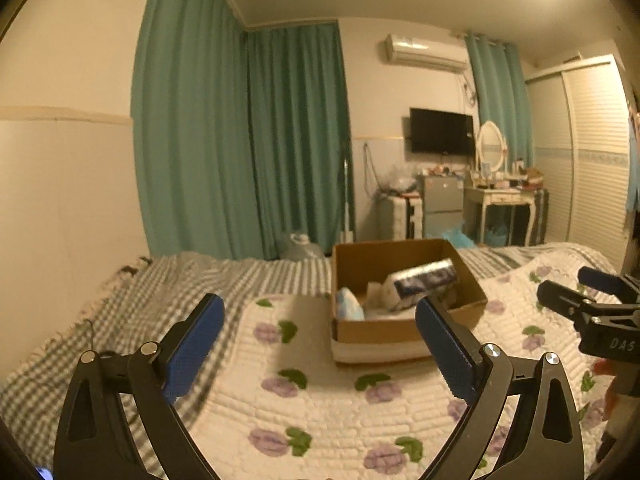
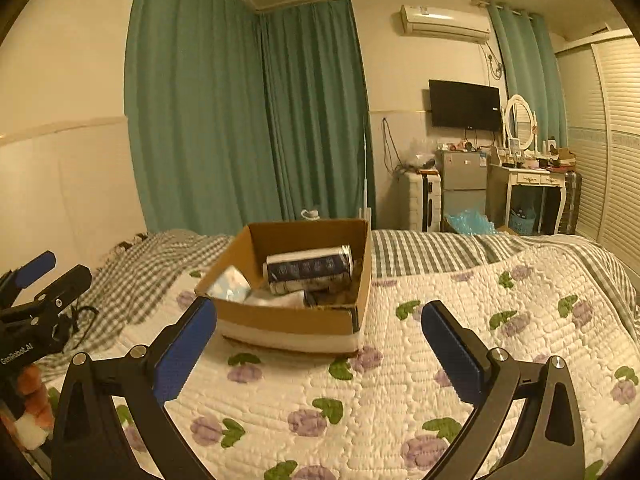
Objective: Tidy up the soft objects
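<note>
Soft objects sit inside an open cardboard box [image 2: 288, 322] that rests on a white quilt [image 2: 360, 400] printed with purple flowers, spread over a grey checked blanket [image 1: 168, 292]. The box lies just ahead of both grippers, between them. Inside it, a dark blue and white soft pack [image 2: 308, 266] lies tilted across the top, and a pale blue and white packet [image 2: 230, 284] leans in the corner nearest the left gripper. The left gripper [image 1: 320, 344] hovers above the quilt with its blue-padded fingers spread wide, holding nothing. The right gripper [image 2: 318, 344] hovers likewise, fingers spread wide and empty, just beside the box's near wall.
</note>
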`<state>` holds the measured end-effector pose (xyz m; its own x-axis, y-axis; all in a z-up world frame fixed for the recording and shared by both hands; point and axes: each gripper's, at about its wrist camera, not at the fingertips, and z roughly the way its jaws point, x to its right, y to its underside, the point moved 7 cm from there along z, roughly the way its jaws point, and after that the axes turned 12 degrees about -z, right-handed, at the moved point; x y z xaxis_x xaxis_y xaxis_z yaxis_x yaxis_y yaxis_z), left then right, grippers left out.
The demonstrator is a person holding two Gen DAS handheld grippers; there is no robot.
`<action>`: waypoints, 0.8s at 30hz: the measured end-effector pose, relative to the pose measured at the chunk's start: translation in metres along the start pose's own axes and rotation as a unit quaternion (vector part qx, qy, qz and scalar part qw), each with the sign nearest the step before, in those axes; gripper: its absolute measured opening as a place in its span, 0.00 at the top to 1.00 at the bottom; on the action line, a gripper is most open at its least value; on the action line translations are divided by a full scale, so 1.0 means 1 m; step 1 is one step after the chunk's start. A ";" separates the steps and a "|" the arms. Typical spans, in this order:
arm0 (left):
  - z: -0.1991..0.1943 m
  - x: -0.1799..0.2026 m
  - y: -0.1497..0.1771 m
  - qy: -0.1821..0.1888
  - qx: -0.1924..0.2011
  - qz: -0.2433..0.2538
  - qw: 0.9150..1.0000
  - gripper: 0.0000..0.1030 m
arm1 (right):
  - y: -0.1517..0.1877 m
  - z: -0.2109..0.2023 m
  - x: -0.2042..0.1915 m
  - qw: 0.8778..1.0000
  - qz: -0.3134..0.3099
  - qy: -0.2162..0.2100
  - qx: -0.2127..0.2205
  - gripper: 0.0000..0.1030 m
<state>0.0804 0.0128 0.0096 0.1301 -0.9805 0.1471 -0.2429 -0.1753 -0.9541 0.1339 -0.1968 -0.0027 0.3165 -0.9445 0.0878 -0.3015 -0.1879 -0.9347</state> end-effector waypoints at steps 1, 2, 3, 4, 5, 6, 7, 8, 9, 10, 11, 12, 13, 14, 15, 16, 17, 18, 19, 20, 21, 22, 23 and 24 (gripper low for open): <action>0.001 0.001 0.002 0.002 -0.005 0.000 1.000 0.05 | 0.002 0.002 -0.001 1.000 -0.001 0.000 -0.003 0.00; 0.001 0.002 0.004 0.003 -0.006 0.001 1.000 0.05 | 0.003 0.002 -0.001 1.000 -0.002 0.001 -0.003 0.00; 0.000 0.002 0.006 0.003 -0.006 0.002 1.000 0.05 | 0.004 0.002 -0.001 1.000 -0.002 0.002 -0.002 0.00; 0.001 0.002 0.008 0.004 -0.008 0.003 1.000 0.05 | 0.004 0.002 -0.002 1.000 -0.003 0.003 -0.003 0.00; 0.001 0.002 0.009 0.006 -0.010 0.003 1.000 0.05 | 0.005 0.001 -0.002 1.000 -0.003 0.004 -0.002 0.00; 0.003 0.003 0.011 0.005 -0.013 0.004 1.000 0.05 | 0.005 0.001 -0.003 1.000 -0.003 0.005 -0.001 0.00; 0.005 0.003 0.012 0.006 -0.016 0.004 1.000 0.05 | 0.004 0.000 -0.003 1.000 -0.002 0.005 -0.001 0.00; 0.006 0.004 0.013 0.009 -0.019 0.003 1.000 0.05 | 0.004 -0.001 -0.003 1.000 -0.003 0.005 0.001 0.00; 0.007 0.004 0.013 0.009 -0.022 0.002 1.000 0.05 | 0.000 -0.002 -0.004 1.000 -0.002 0.006 0.004 0.00; 0.008 0.004 0.015 0.011 -0.025 0.002 1.000 0.05 | -0.001 -0.003 -0.004 1.000 -0.003 0.007 0.005 0.00; 0.009 0.005 0.016 0.015 -0.027 0.002 1.000 0.05 | -0.001 -0.004 -0.005 1.000 -0.005 0.006 0.007 0.00; 0.009 0.005 0.017 0.016 -0.031 0.002 0.999 0.05 | -0.002 -0.005 -0.007 1.000 -0.006 0.007 0.009 0.00; 0.010 0.005 0.018 0.017 -0.034 0.001 0.999 0.05 | -0.002 -0.006 -0.008 1.000 -0.008 0.007 0.011 0.00; 0.010 0.006 0.019 0.021 -0.038 0.000 0.999 0.05 | -0.002 -0.006 -0.009 1.000 -0.011 0.007 0.011 0.00; 0.011 0.006 0.020 0.022 -0.040 -0.001 0.999 0.05 | -0.002 -0.006 -0.011 1.000 -0.013 0.007 0.011 0.00; 0.012 0.005 0.021 0.022 -0.042 -0.002 0.999 0.05 | -0.002 -0.006 -0.012 1.000 -0.016 0.008 0.012 0.00; 0.012 0.005 0.021 0.023 -0.043 -0.004 0.999 0.05 | -0.001 -0.005 -0.014 1.000 -0.019 0.008 0.010 0.00; 0.012 0.005 0.022 0.025 -0.045 -0.005 0.999 0.05 | -0.001 -0.005 -0.015 1.000 -0.020 0.008 0.009 0.00; 0.012 0.004 0.022 0.025 -0.046 -0.007 0.999 0.05 | 0.000 -0.005 -0.016 1.000 -0.021 0.008 0.008 0.00; 0.013 0.003 0.022 0.026 -0.047 -0.008 0.999 0.05 | 0.000 -0.005 -0.016 1.000 -0.022 0.008 0.007 0.00; 0.013 0.003 0.021 0.025 -0.047 -0.009 0.999 0.05 | 0.000 -0.005 -0.017 1.000 -0.023 0.008 0.007 0.00; 0.013 0.002 0.021 0.025 -0.047 -0.010 0.999 0.05 | 0.000 -0.005 -0.017 1.000 -0.024 0.008 0.006 0.00; 0.012 0.002 0.021 0.025 -0.047 -0.010 0.999 0.05 | 0.000 -0.004 -0.018 1.000 -0.024 0.008 0.006 0.00; 0.012 0.001 0.021 0.025 -0.047 -0.010 0.999 0.05 | 0.000 -0.003 -0.019 1.000 -0.025 0.009 0.005 0.00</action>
<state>0.0873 0.0088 -0.0134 0.0890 -0.9794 0.1811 -0.3296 -0.2006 -0.9226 0.1250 -0.1802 -0.0036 0.3152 -0.9386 0.1403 -0.2770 -0.2324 -0.9324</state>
